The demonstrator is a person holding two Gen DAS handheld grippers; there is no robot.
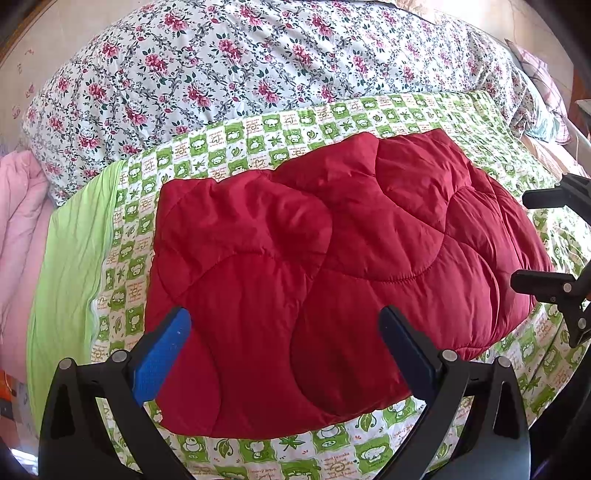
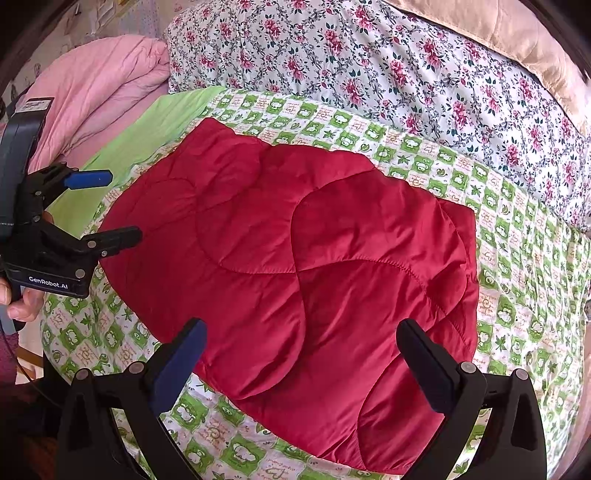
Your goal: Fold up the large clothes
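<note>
A red quilted padded garment (image 1: 325,266) lies folded into a compact block on the green-and-white patterned sheet (image 1: 258,450). It also shows in the right wrist view (image 2: 295,266). My left gripper (image 1: 284,350) is open and empty, hovering above the garment's near edge. It shows at the left of the right wrist view (image 2: 125,205), beside the garment's left end. My right gripper (image 2: 301,354) is open and empty above the garment's near right part. Its fingers (image 1: 546,284) show at the right edge of the left wrist view.
A floral quilt (image 1: 236,66) is heaped behind the garment. A pink comforter (image 2: 103,85) lies at the far left. A plain light-green cloth (image 1: 70,258) borders the sheet on the left. A beige blanket (image 2: 498,33) sits at the far right.
</note>
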